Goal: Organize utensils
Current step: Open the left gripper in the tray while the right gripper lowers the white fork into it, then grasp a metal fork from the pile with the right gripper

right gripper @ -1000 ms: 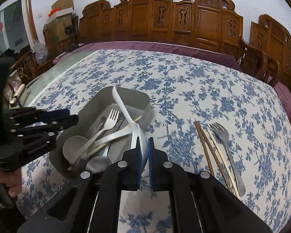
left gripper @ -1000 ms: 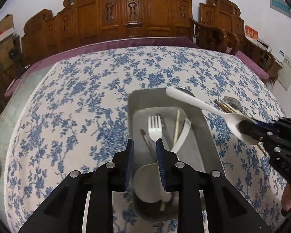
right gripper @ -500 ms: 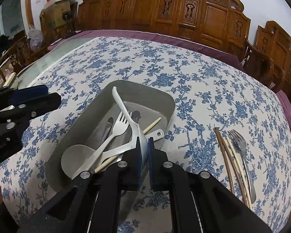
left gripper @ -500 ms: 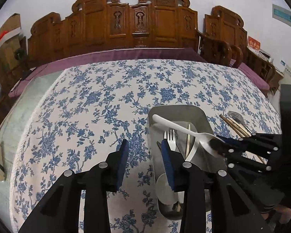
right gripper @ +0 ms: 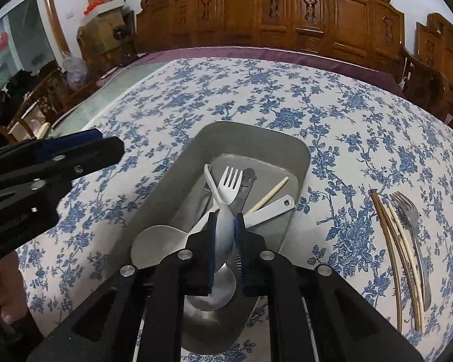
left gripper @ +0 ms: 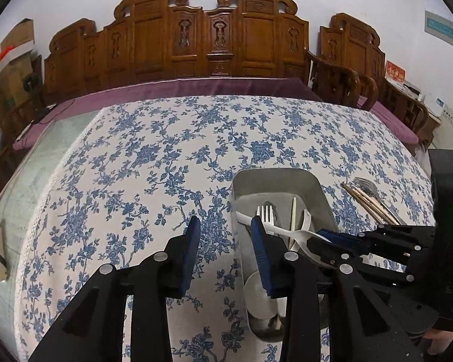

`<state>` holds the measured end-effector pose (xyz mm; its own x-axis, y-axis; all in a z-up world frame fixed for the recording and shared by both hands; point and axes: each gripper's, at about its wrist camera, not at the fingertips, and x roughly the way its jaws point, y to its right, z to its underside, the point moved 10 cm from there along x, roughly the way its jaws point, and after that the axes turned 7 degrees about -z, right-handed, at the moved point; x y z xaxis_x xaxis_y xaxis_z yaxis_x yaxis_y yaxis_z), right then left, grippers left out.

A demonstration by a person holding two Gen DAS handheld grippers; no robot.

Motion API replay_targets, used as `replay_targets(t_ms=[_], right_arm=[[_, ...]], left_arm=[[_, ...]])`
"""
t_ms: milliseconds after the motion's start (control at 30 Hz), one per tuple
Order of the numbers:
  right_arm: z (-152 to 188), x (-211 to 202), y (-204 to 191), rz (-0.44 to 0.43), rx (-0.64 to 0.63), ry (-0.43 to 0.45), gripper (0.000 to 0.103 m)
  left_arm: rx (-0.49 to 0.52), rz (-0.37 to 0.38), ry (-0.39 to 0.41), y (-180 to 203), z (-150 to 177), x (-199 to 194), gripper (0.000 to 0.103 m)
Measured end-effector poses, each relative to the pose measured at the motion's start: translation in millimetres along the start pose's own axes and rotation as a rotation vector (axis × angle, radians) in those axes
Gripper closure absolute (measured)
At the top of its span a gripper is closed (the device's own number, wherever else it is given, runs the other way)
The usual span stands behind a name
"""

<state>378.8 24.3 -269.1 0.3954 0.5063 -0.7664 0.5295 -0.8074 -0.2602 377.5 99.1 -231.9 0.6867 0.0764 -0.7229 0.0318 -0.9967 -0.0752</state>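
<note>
A grey tray [right gripper: 256, 138] [left gripper: 274, 175] on the floral cloth holds a white fork [right gripper: 231, 181], a pale ladle [right gripper: 157, 241], a metal spoon [right gripper: 217, 289] and one chopstick [right gripper: 268, 194]. My right gripper [right gripper: 225, 226] [left gripper: 320, 238] hangs low over the tray. Its jaws are opening, and the bowl of a white spoon [right gripper: 223, 226] still fills the gap between the pads. The spoon's handle lies across the fork. My left gripper [left gripper: 225, 223] [right gripper: 105, 143] stands open with nothing in it, over the cloth just left of the tray.
Right of the tray, several chopsticks [right gripper: 389, 241] [left gripper: 368, 202] and a metal fork [right gripper: 407, 211] lie on the cloth. Carved wooden chairs line the far edge of the table. A person's hand [right gripper: 3, 295] shows at the lower left.
My right gripper came over the tray and sank, and the white spoon's handle dropped from above the rim onto the fork. My left gripper drew back left off the tray and widened.
</note>
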Motion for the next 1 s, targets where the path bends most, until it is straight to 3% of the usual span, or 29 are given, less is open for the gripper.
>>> replay_targets(t_ms=[567, 1000], right_arm=[[14.3, -10.2, -20.4, -0.121, -0.005, -0.018, 0.080], [24.4, -12.1, -25.9, -0.166, -0.043, -0.032, 0.078]], left_arm=[[0.000, 0.002, 0.001, 0.0, -0.3, -0.2, 0.070], [0.002, 0.006, 0.001, 2.4, -1.1, -0.4, 0.070]])
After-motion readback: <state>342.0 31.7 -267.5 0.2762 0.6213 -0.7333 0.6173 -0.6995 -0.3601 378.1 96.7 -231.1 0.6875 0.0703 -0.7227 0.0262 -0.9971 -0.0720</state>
